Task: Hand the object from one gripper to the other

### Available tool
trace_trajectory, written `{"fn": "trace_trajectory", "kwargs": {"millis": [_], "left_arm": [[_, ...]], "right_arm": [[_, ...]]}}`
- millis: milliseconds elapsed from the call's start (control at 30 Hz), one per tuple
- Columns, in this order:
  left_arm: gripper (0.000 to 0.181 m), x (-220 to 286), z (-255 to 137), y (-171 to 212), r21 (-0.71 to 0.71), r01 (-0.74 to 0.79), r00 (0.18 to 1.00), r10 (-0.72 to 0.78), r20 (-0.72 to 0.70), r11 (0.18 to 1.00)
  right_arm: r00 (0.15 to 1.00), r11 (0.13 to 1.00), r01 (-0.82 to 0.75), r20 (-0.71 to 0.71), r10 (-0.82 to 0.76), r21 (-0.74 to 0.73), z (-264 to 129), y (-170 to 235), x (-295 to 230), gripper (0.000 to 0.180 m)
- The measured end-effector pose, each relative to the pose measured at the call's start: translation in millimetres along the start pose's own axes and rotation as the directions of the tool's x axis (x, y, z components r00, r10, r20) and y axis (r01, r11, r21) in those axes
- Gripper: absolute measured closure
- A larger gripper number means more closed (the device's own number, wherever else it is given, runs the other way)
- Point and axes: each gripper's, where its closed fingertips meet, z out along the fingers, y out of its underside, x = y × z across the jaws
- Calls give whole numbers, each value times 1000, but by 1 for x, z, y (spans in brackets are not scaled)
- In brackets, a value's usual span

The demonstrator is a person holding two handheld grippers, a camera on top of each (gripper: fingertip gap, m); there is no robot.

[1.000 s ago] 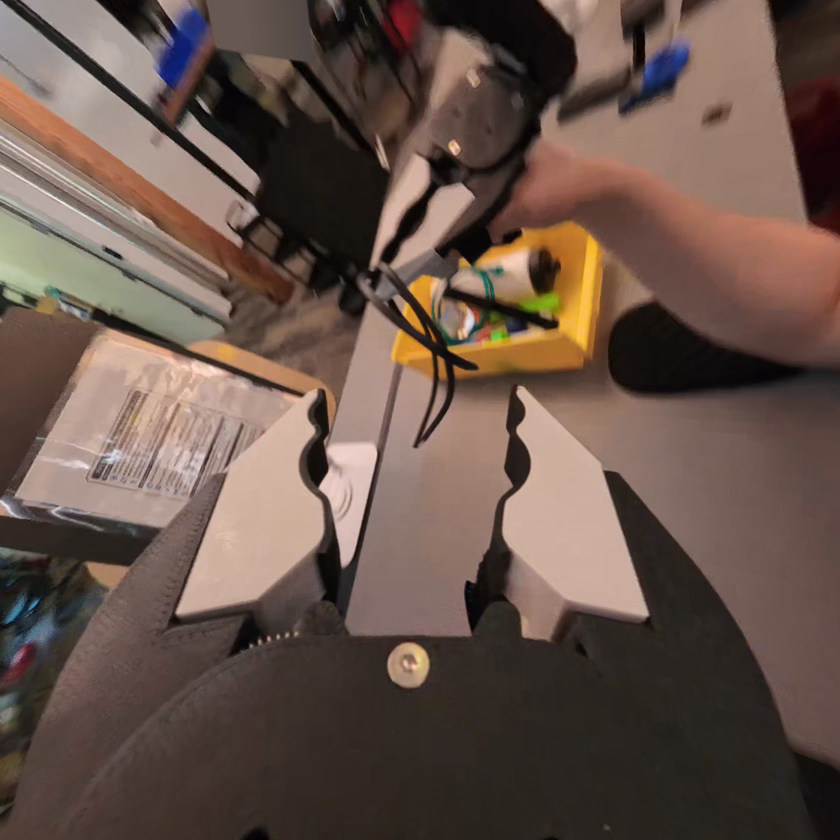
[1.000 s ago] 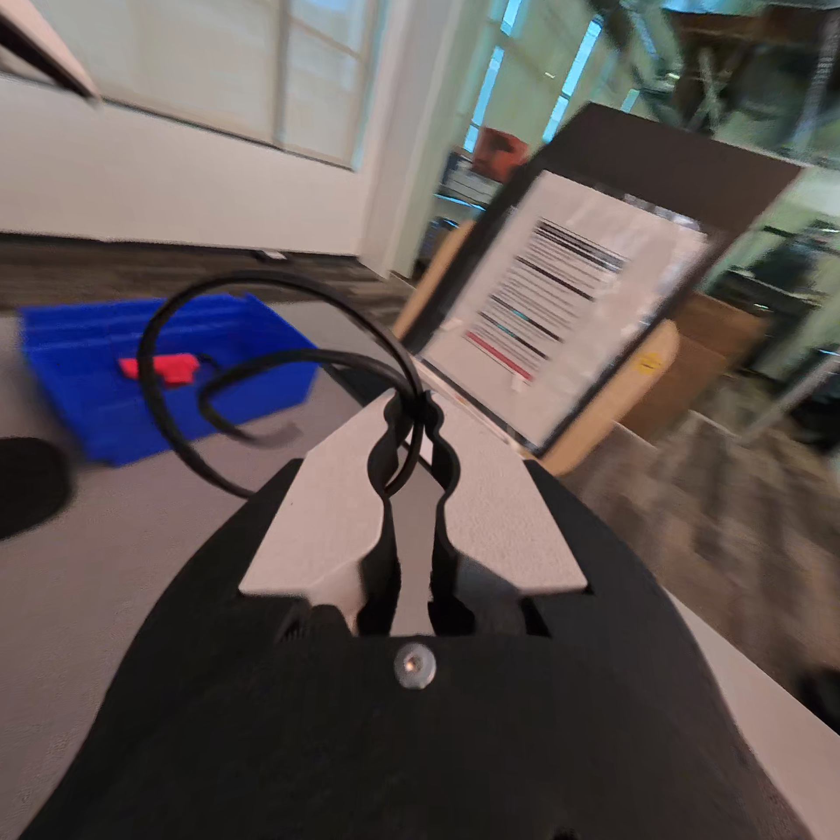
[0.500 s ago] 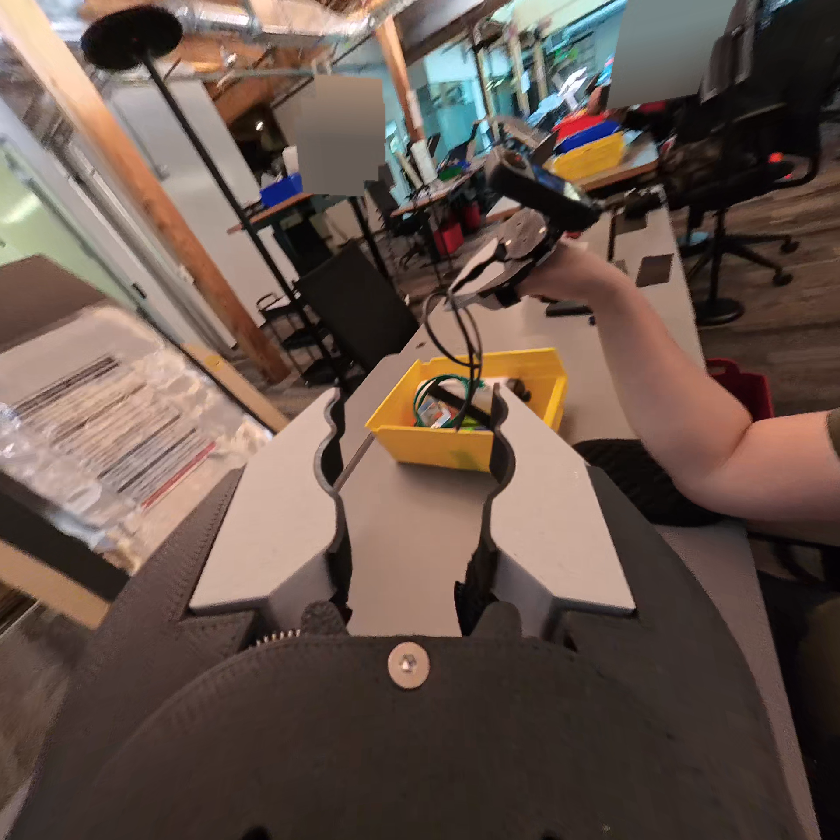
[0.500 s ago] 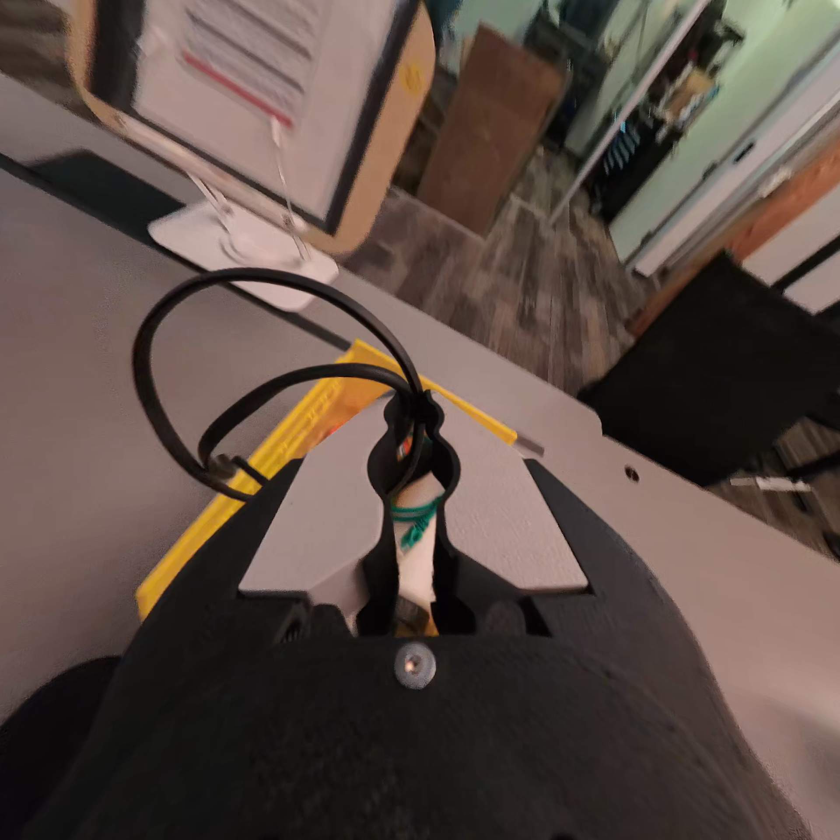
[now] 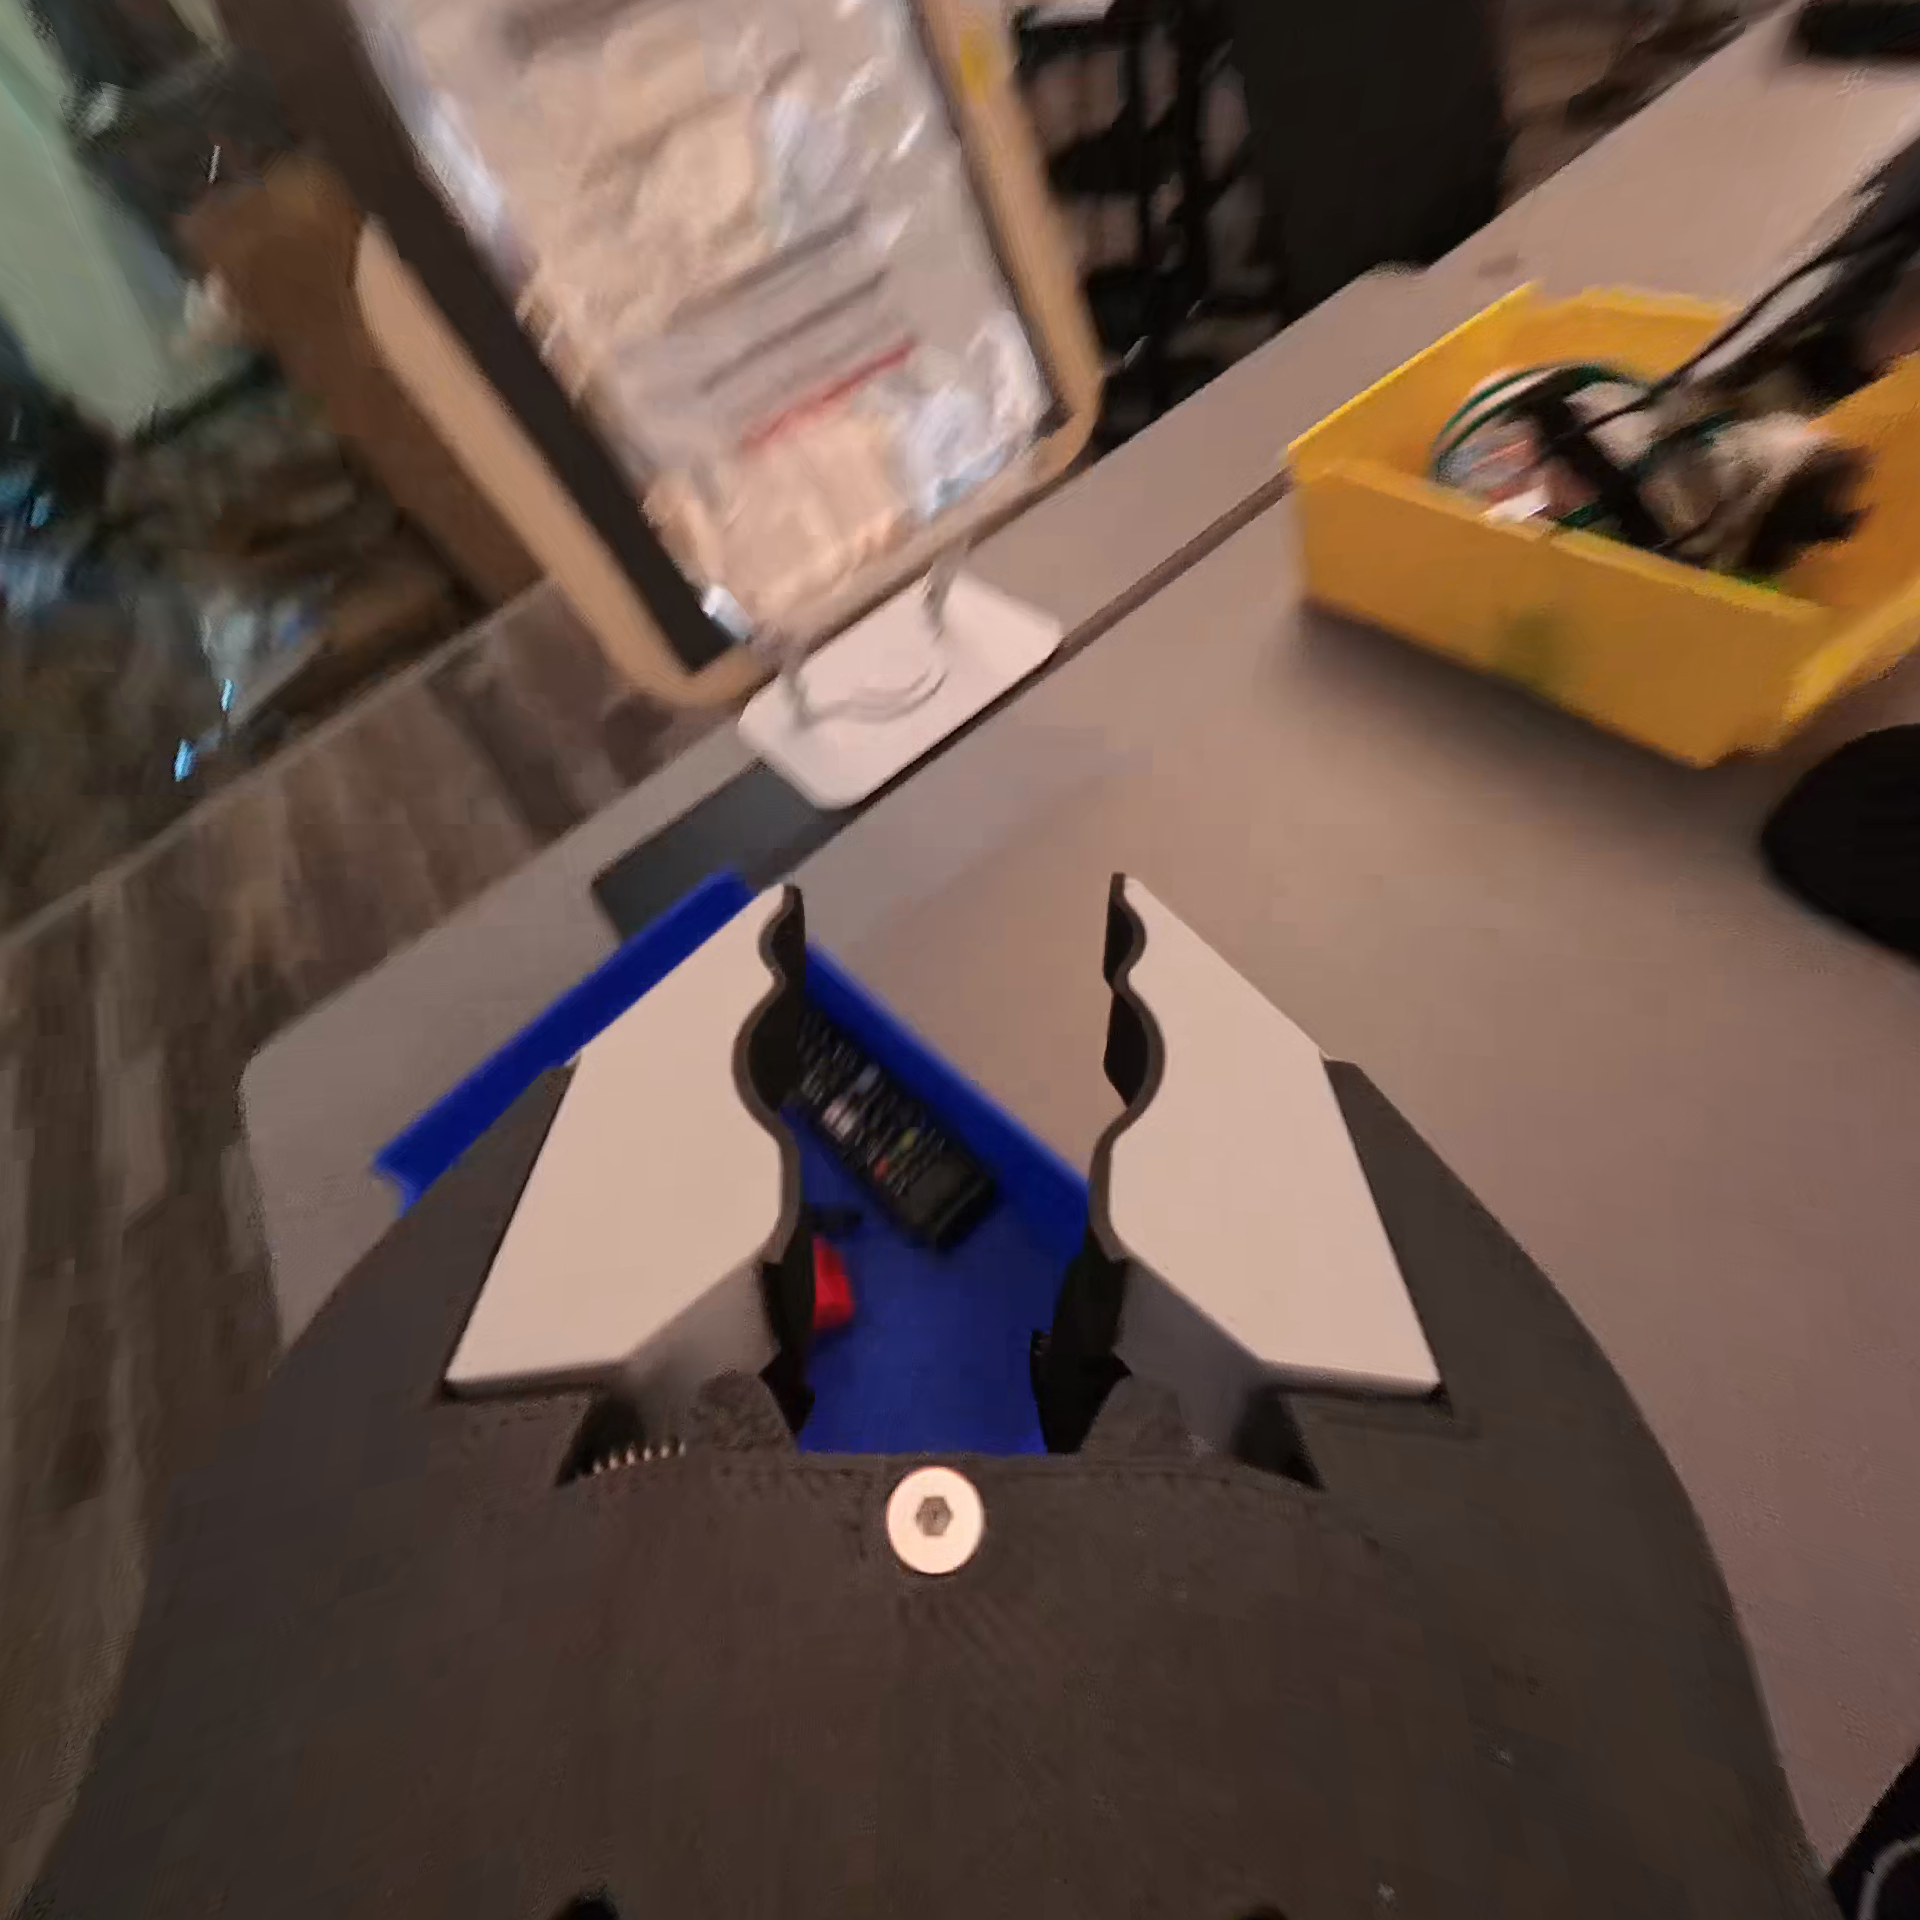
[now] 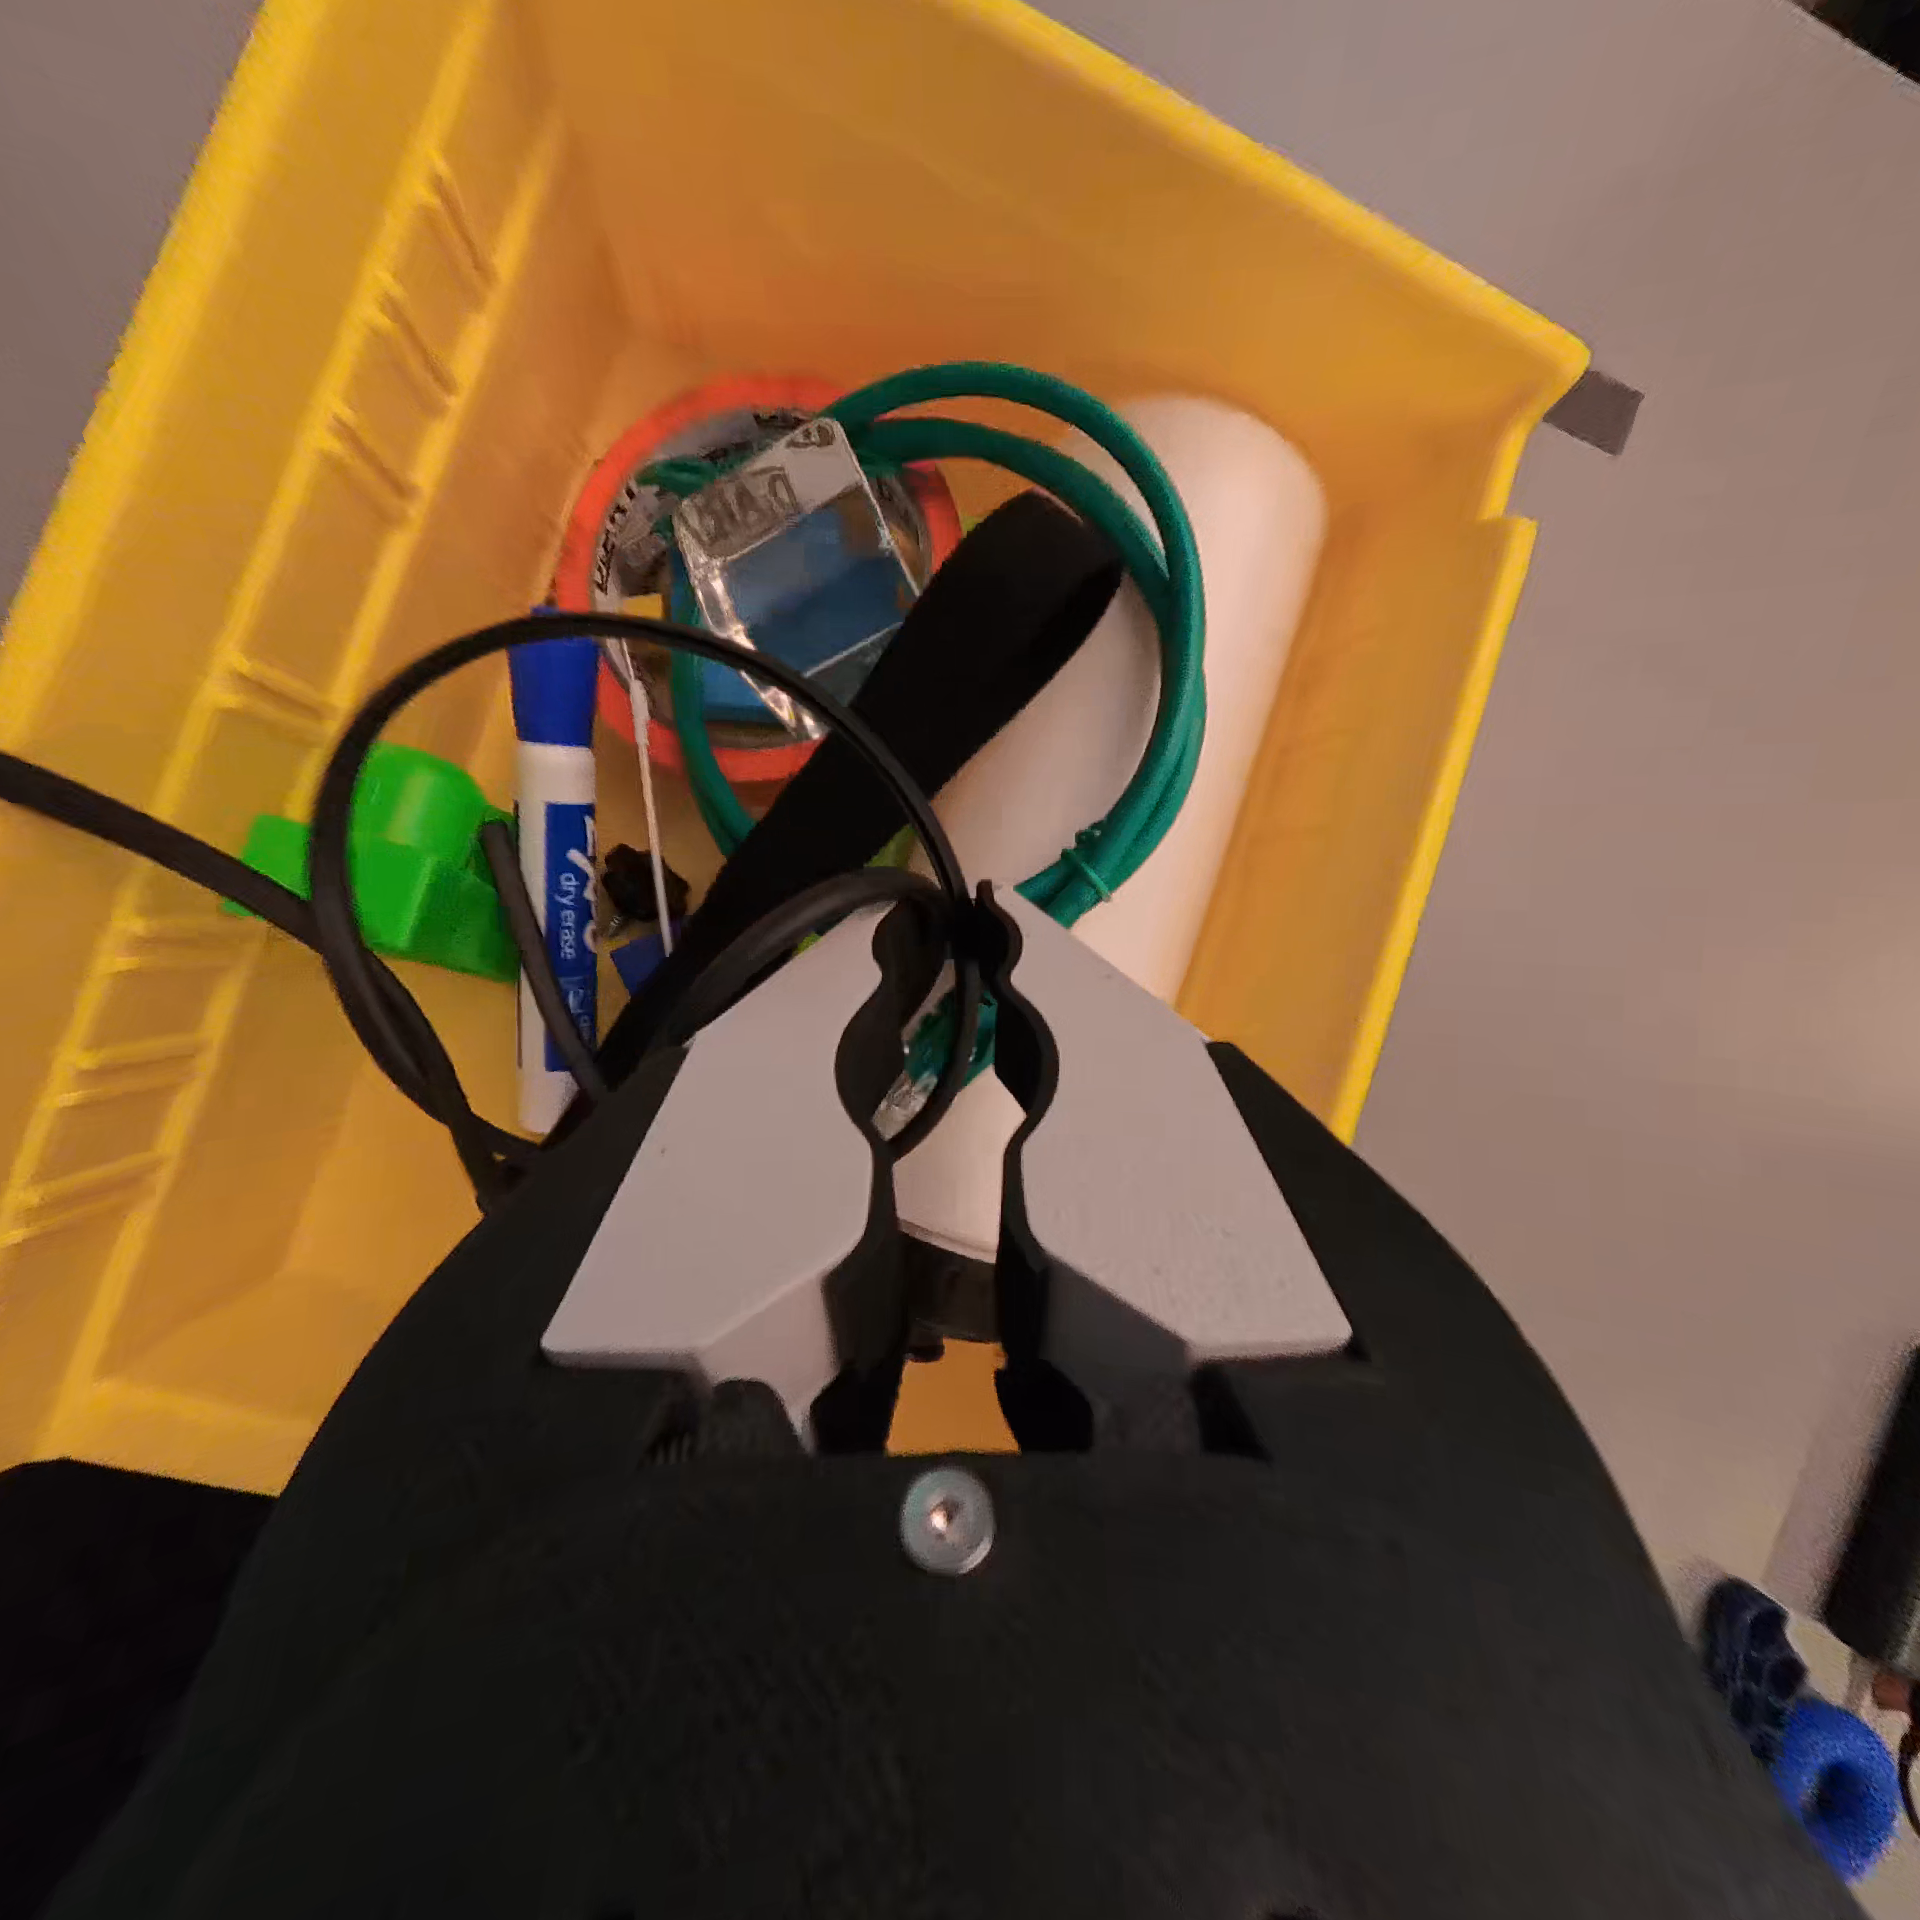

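Observation:
My right gripper [image 6: 961, 914] is shut on a looped black cable tie [image 6: 790, 707]. It holds the tie just above the yellow bin [image 6: 935, 208], with the loops hanging to the left over the bin's contents. My left gripper [image 5: 951, 904] is open and empty, pointing down over a blue bin [image 5: 582, 1029]. That bin holds a black remote-like bar [image 5: 894, 1143] and a small red piece [image 5: 831, 1288]. The yellow bin [image 5: 1538, 613] also shows in the left wrist view at the upper right, blurred. The two grippers are far apart.
The yellow bin holds a green cable coil [image 6: 1174, 644], a white roll [image 6: 1226, 582], orange tape [image 6: 592, 561], a blue marker [image 6: 556, 831], a green plastic piece [image 6: 416, 862] and a black strap [image 6: 935, 707]. A framed sign on a white base [image 5: 904, 675] stands at the table's far edge. Across from one pair of fingers to the other is roughly 55 centimetres.
My right gripper has swung down over the yellow bin, still holding the cable tie. My left gripper has turned away from the other gripper to point down at the blue bin, still open.

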Motion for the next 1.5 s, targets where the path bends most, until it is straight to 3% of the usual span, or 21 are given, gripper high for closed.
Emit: {"fn": "trace_trajectory", "kwargs": {"millis": [133, 233, 433, 667, 933, 1033, 1300, 1400, 1500], "left_arm": [[132, -60, 8, 65, -219, 112, 982, -74, 174, 969], [130, -84, 16, 107, -327, 202, 968, -137, 212, 923], [121, -93, 36, 202, -613, 359, 933, -273, 234, 704], [106, -87, 60, 245, -717, 405, 907, -346, 238, 568], [110, -85, 75, 270, -795, 378, 921, -281, 270, 474], [120, -84, 77, 275, -813, 368, 925, -270, 269, 452], [121, -86, 73, 262, -789, 383, 919, -289, 269, 481], [121, -92, 65, 233, -708, 415, 908, -315, 277, 572], [121, -84, 63, 175, -538, 414, 906, -387, 168, 735]], "right_arm": [[994, 994, -107, 39, 106, 19, -14, -2, 1, 149], [996, 994, -91, -16, 92, 56, -42, -1, 7, 136], [996, 990, -82, -35, 86, 119, -101, -1, -8, 131], [999, 992, -16, -37, 21, 124, -118, -2, -26, 130], [999, 992, 34, -16, -33, 123, -115, -7, -36, 130], [999, 991, 50, -16, -48, 125, -116, -8, -38, 130], [997, 988, 70, -22, -68, 134, -119, -11, -41, 131], [997, 986, 80, -37, -75, 146, -122, -15, -43, 131], [993, 978, 113, -63, -103, 176, -128, -24, -47, 133]]}}
